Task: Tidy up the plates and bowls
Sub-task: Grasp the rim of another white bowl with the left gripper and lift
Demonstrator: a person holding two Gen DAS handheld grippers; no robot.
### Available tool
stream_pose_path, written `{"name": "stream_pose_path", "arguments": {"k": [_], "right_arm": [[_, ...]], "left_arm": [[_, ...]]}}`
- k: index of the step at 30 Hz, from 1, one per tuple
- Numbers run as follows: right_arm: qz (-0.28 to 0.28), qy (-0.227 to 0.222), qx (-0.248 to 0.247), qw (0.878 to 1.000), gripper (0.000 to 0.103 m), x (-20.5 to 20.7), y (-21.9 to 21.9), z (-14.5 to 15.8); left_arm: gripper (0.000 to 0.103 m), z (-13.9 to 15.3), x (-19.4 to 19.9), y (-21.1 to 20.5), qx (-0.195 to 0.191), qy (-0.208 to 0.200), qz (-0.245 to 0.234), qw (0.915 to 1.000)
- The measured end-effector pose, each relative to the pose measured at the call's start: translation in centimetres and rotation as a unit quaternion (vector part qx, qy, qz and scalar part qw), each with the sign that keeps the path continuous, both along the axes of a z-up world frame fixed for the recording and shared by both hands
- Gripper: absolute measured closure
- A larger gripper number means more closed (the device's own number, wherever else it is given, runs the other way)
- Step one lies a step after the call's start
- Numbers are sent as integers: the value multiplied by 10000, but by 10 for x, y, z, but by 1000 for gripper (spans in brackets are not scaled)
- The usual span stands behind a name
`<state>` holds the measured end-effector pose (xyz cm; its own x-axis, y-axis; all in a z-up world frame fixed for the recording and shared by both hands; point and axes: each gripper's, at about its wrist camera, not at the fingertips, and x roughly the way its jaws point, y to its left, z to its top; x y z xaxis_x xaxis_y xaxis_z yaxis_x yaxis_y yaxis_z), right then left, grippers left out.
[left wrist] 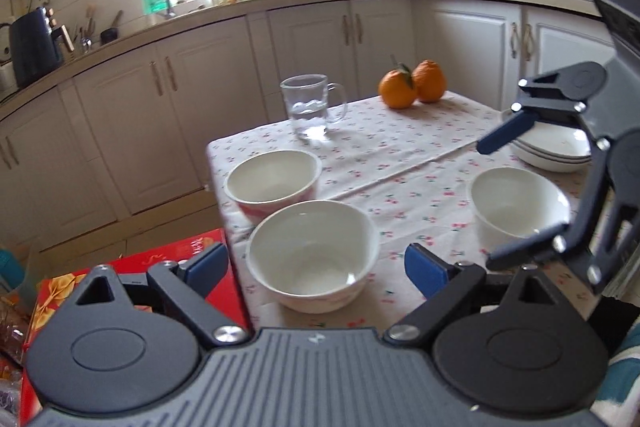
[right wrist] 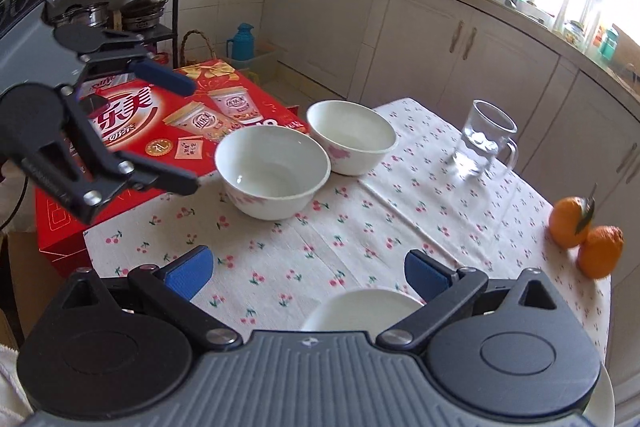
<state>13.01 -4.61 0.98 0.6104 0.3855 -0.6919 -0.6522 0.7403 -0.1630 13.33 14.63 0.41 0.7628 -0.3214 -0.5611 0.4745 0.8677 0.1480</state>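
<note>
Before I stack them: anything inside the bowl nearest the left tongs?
Nearest bowl looks empty: bare white inside down to the bottom. The near inner wall is hidden behind its own rim.

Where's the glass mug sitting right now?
The glass mug stands upright on the far part of the cherry-print tablecloth, left of the two oranges and beyond the nearest bowls in the left wrist view.

The left wrist view looks down from close over the cherry-print tablecloth point(left wrist: 400, 155), facing the window at 12 o'clock; the right wrist view looks toward 10 o'clock; both share two white ceramic bowls point(left wrist: 312, 255) point(right wrist: 272, 171) and the clear glass mug point(left wrist: 310, 107) point(right wrist: 484, 139)
</note>
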Motion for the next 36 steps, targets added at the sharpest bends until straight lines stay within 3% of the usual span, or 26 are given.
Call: {"name": "stream_pose_path", "arguments": {"k": [5, 13, 21, 26, 36], "right_arm": [[54, 160, 49, 9998, 0, 12, 22, -11], [-38, 262, 145, 9995, 0, 34, 45, -27], [-39, 420, 281, 9987, 1, 56, 58, -40], [22, 588, 327, 9977, 16, 65, 62, -48], [51, 628, 385, 9973, 25, 68, 61, -52]], "left_arm": [[8, -7, 29, 5, 55, 129, 45, 9999], [12, -24, 73, 10, -69, 687, 4, 9976], [30, -34, 99, 14, -204, 1212, -76, 9924], [41, -38, 107, 15, -196, 1372, -90, 9903], [53, -39, 115, 15, -221, 1543, -233, 9875]]}}
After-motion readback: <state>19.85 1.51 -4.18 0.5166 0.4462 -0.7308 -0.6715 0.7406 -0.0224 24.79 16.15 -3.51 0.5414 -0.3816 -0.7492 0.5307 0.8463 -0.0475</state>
